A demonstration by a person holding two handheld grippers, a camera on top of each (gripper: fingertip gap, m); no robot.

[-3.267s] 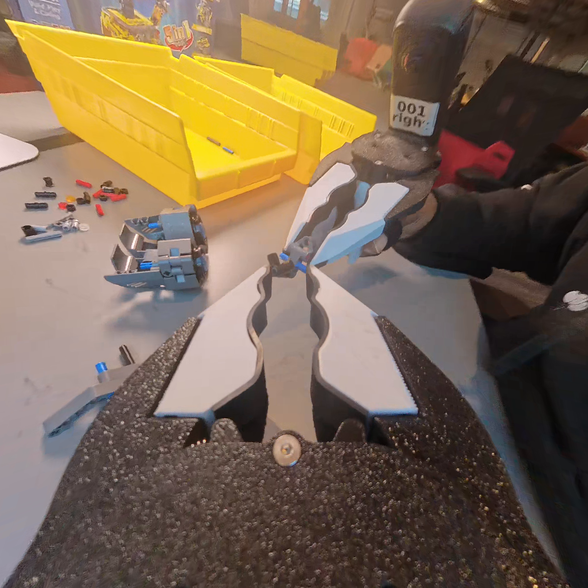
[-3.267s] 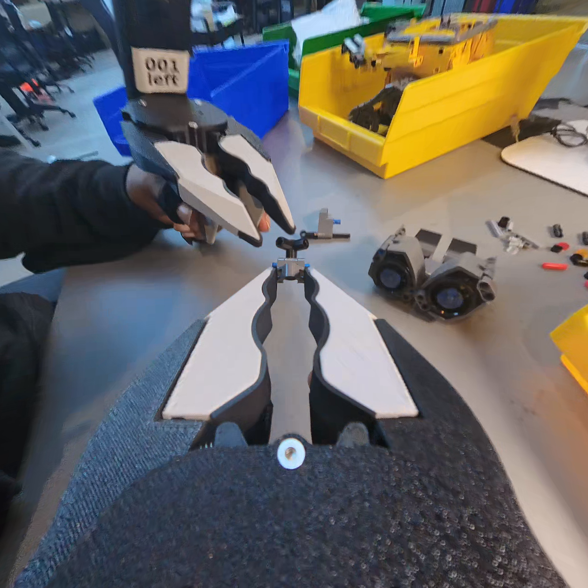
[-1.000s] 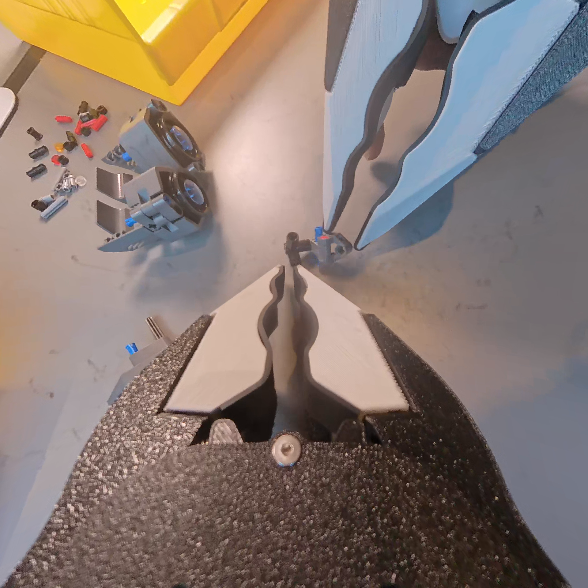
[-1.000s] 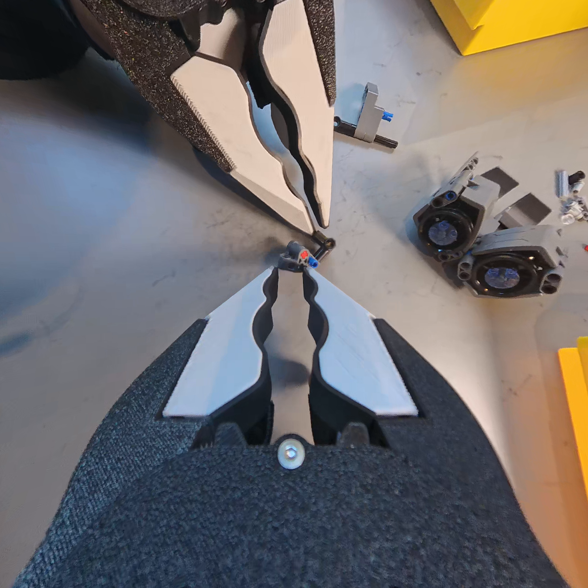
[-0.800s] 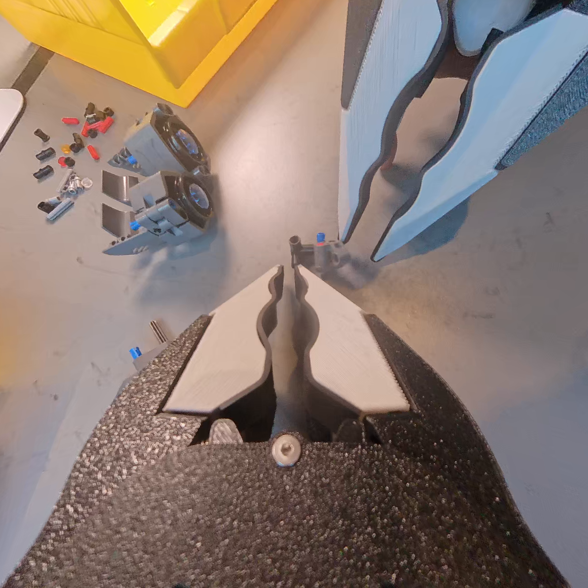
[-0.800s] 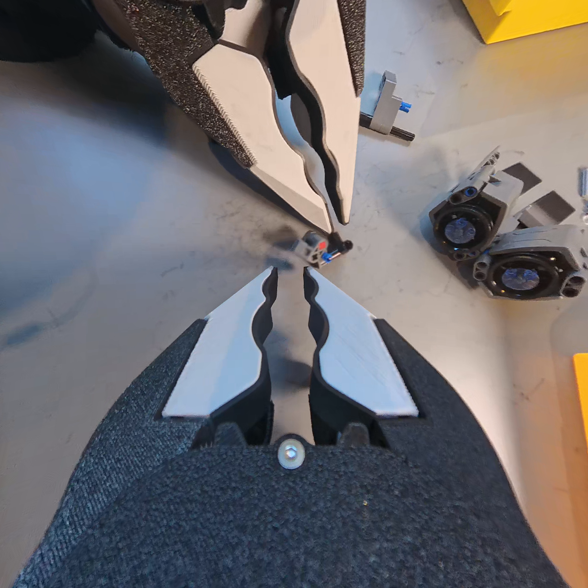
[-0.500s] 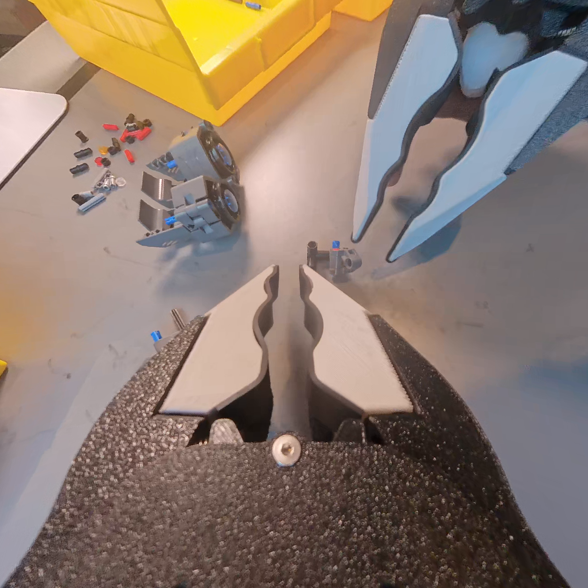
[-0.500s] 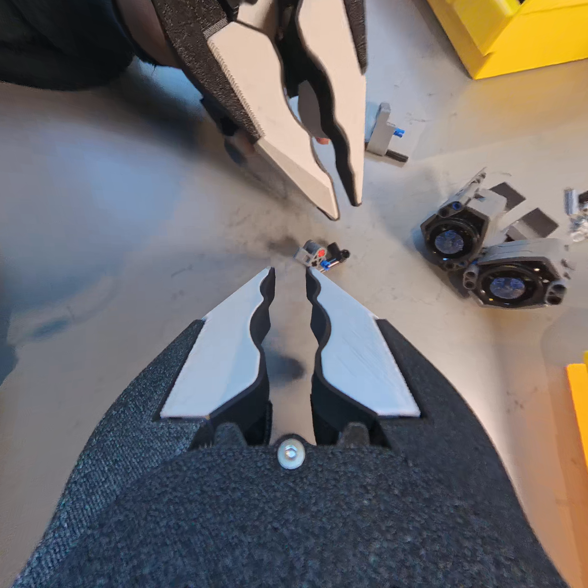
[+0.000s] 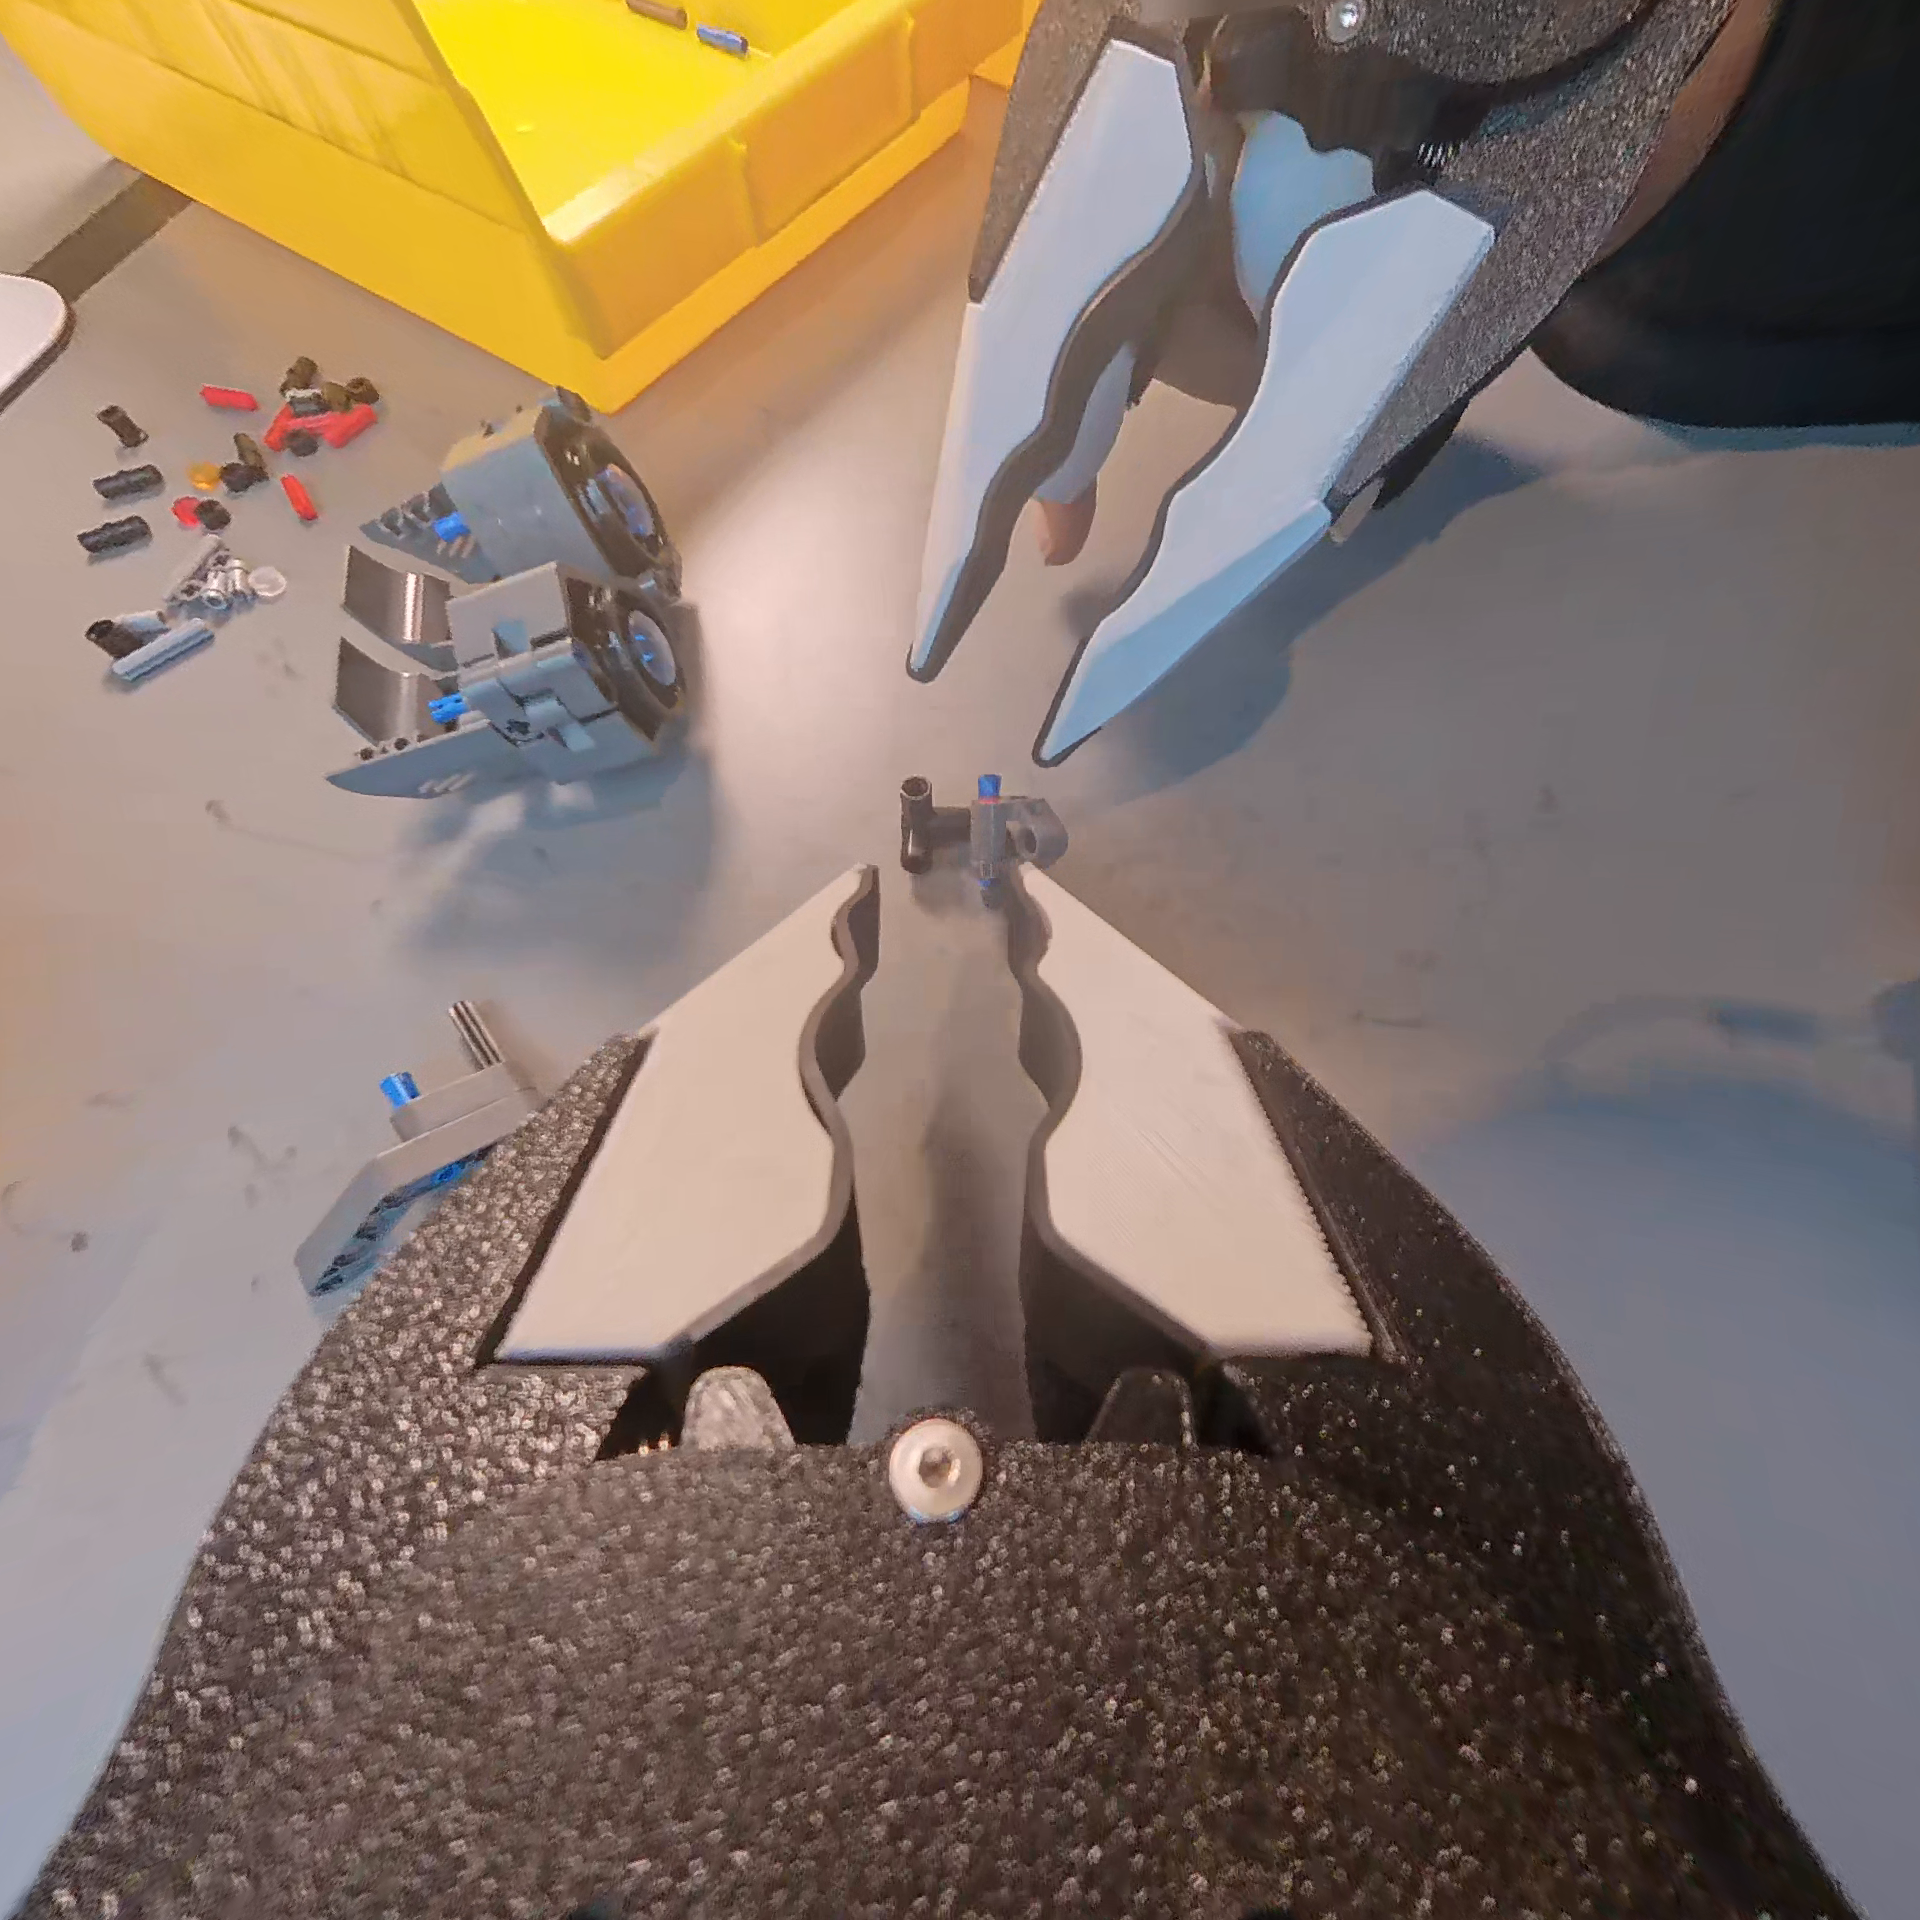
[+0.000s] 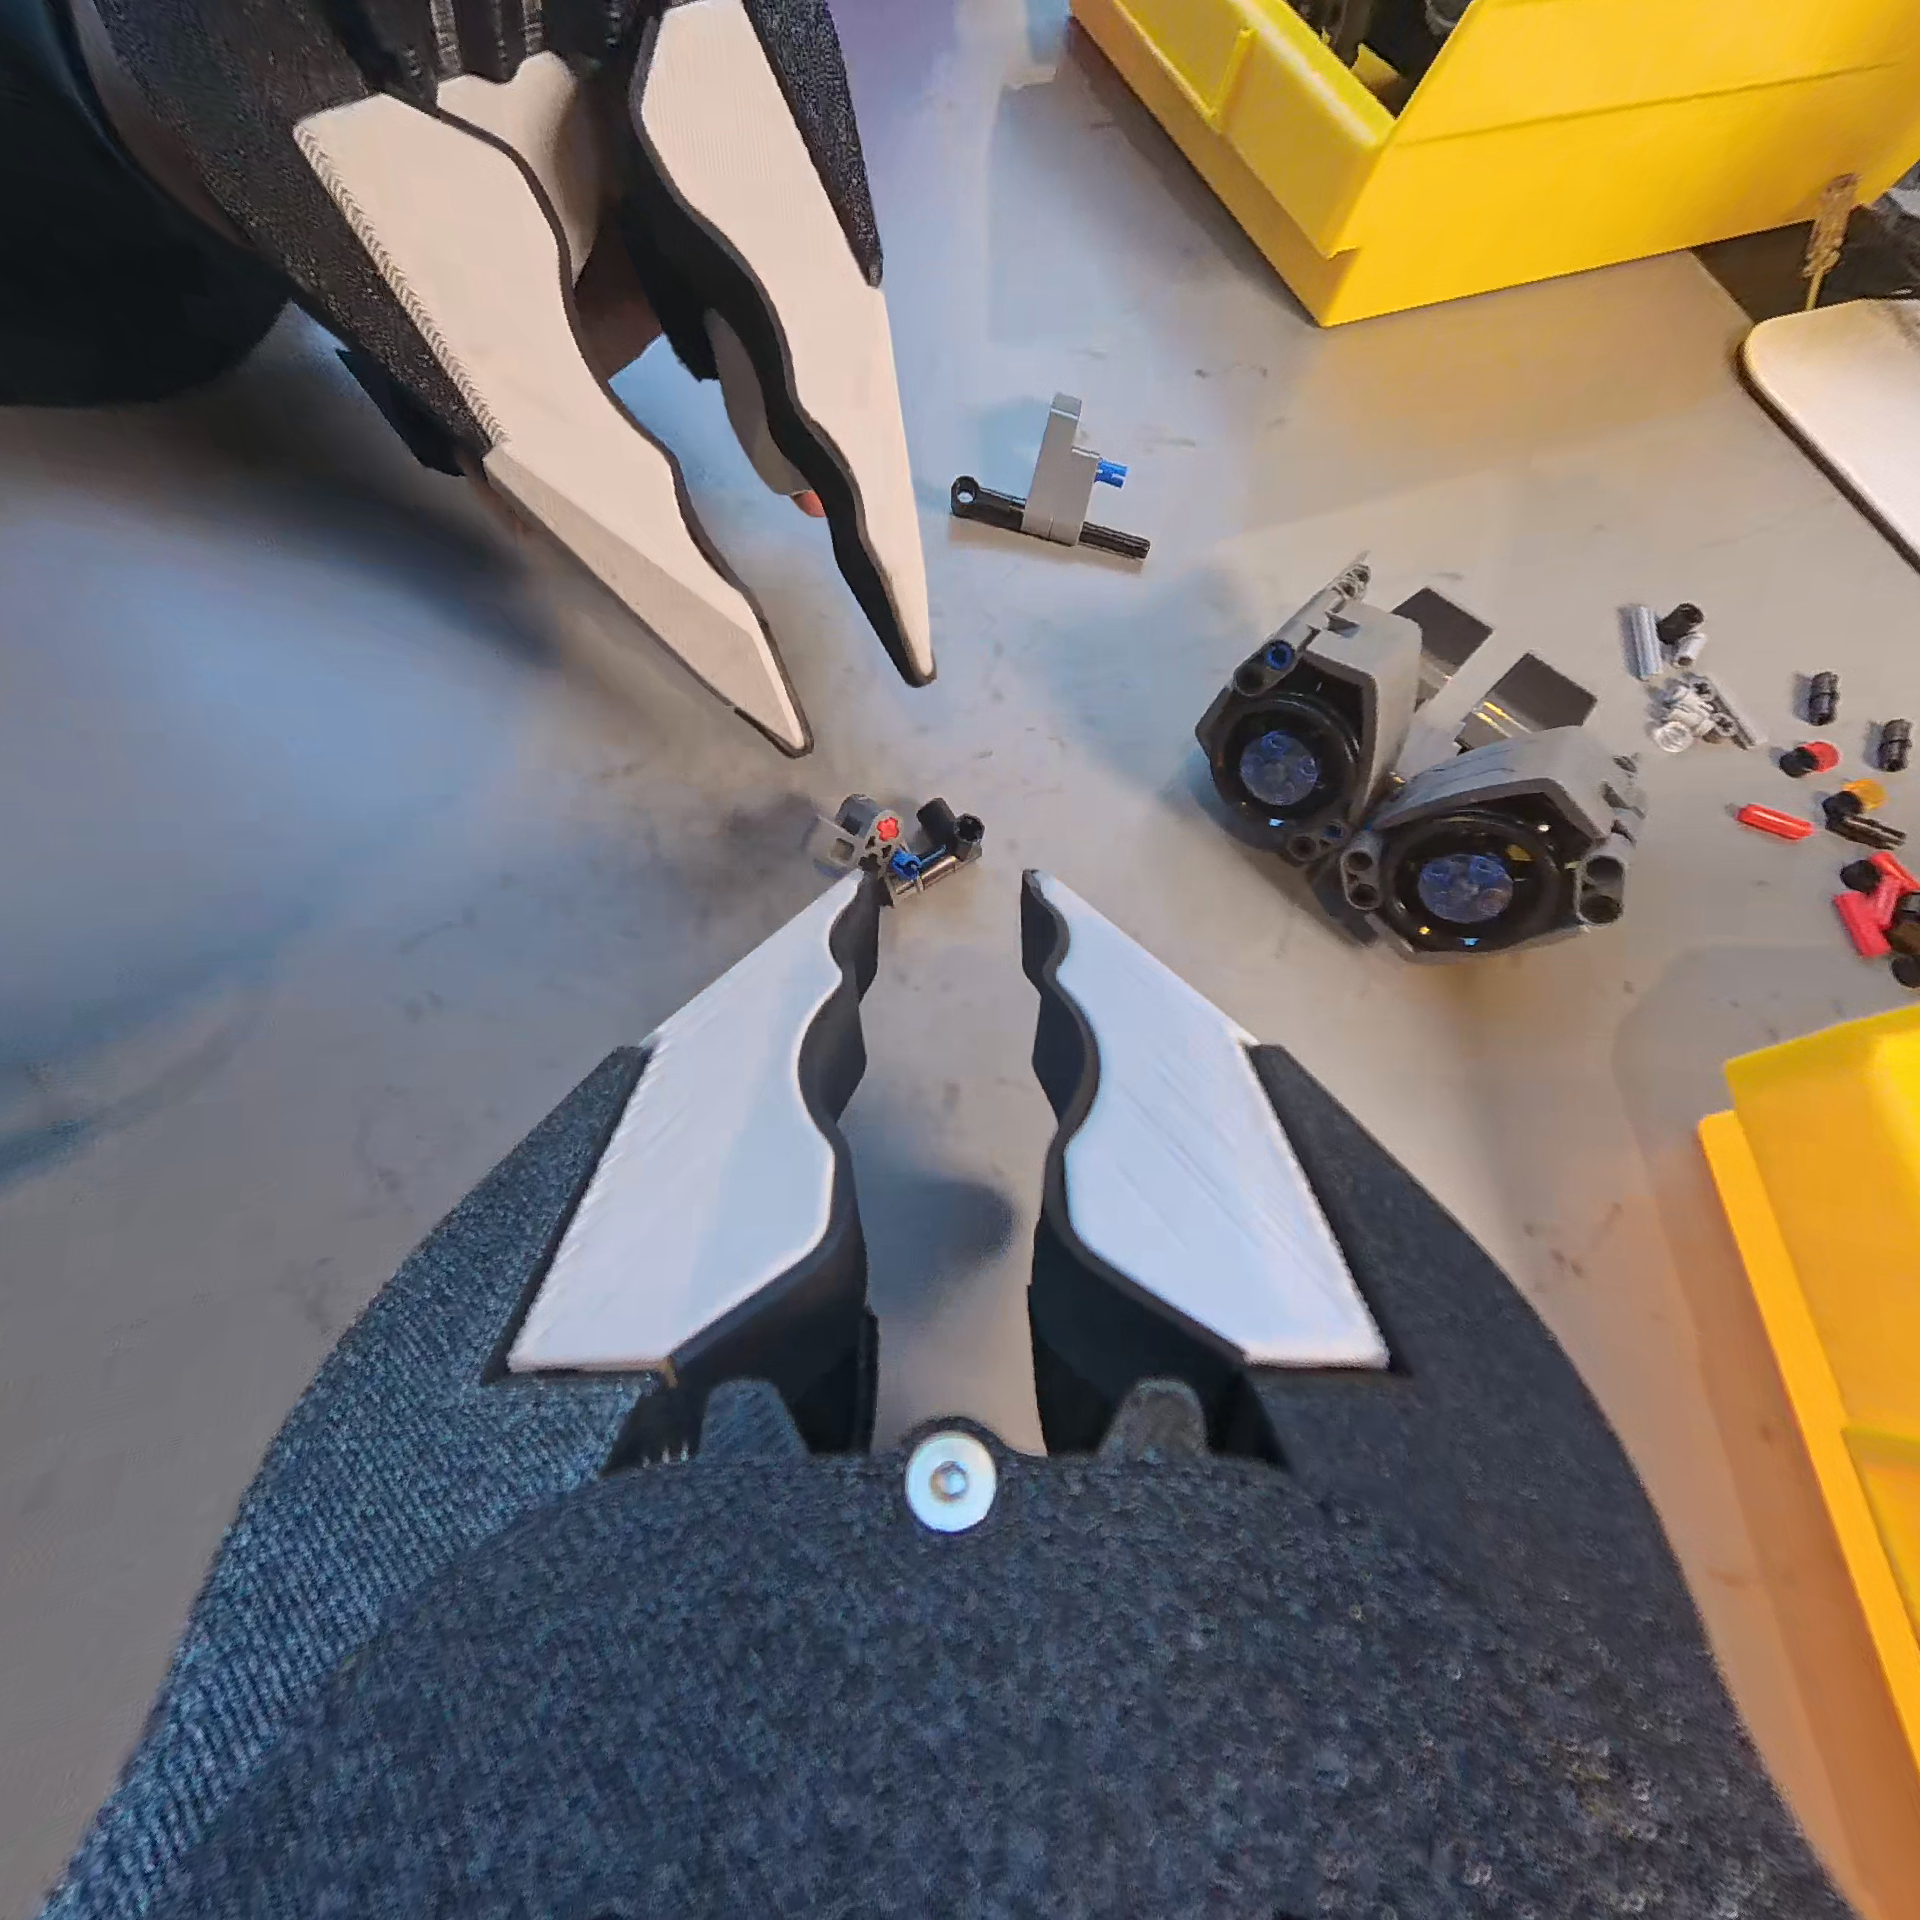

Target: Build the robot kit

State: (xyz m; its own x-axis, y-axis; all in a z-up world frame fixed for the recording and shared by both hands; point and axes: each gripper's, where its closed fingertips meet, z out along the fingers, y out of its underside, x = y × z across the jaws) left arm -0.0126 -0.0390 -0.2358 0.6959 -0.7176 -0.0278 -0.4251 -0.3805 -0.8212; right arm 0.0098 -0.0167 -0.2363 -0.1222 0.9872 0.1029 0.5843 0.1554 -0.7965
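A small grey and black connector piece with blue pins [image 9: 977,826] lies on the grey table between both grippers; it also shows in the right wrist view [image 10: 899,836]. My left gripper [image 9: 943,883] is open and empty, its tips just short of the piece. My right gripper [image 10: 943,883] is open and empty, its left fingertip [image 10: 847,894] beside the piece. Each gripper shows in the other's view, open and hovering over the piece: the right gripper [image 9: 985,712] and the left gripper [image 10: 857,710].
A grey twin-engine brick assembly [image 9: 520,623] [image 10: 1423,800] lies close by. A grey beam on a black axle [image 9: 436,1132] [image 10: 1049,488] and several small loose red and black parts [image 9: 208,488] [image 10: 1818,769] lie nearby. Yellow bins [image 9: 623,156] [image 10: 1455,156] [image 10: 1829,1247] stand at the edges. The grippers' ends are close to 4 cm from one another.
Both grippers brought the small piece down from the air to the table. Both let go of it, opened and drew back. The piece now lies free.
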